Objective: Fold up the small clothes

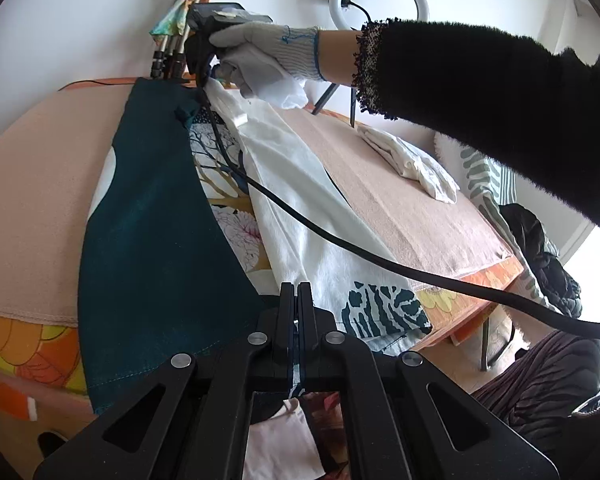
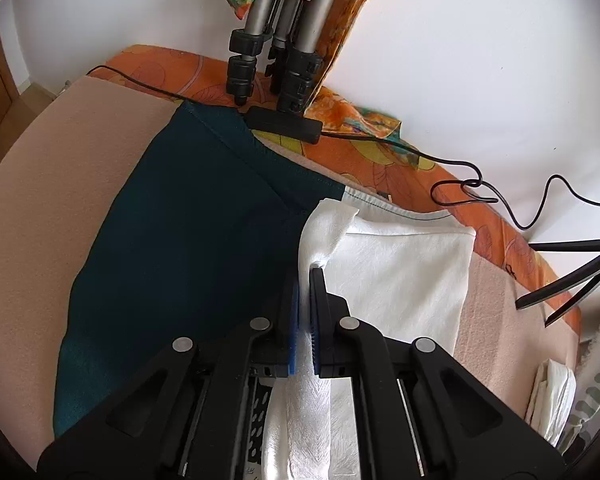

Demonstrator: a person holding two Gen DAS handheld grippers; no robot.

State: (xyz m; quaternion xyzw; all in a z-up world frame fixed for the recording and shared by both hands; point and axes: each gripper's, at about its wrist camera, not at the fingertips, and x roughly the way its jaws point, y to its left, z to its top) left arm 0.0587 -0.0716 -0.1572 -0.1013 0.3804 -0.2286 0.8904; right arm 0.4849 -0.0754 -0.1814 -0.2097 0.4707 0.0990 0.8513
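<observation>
A small garment with a dark teal panel (image 1: 152,216), a white panel (image 1: 296,200) and a tree-and-flower print lies spread on the beige cloth-covered table (image 1: 412,200). My left gripper (image 1: 299,292) is shut on the garment's near edge, by a teal zebra-pattern patch (image 1: 384,308). My right gripper (image 2: 305,280) is shut on a fold of the white panel (image 2: 400,272), lifted beside the teal panel (image 2: 188,248). In the left wrist view the gloved hand holds the right gripper (image 1: 204,64) at the garment's far end.
A folded white garment (image 1: 412,164) lies on the beige cloth at the right. Tripod legs (image 2: 276,64) and a black cable box (image 2: 284,124) stand at the table's far edge. A black cable (image 1: 340,236) trails across the garment. A ring light (image 1: 380,0) stands behind.
</observation>
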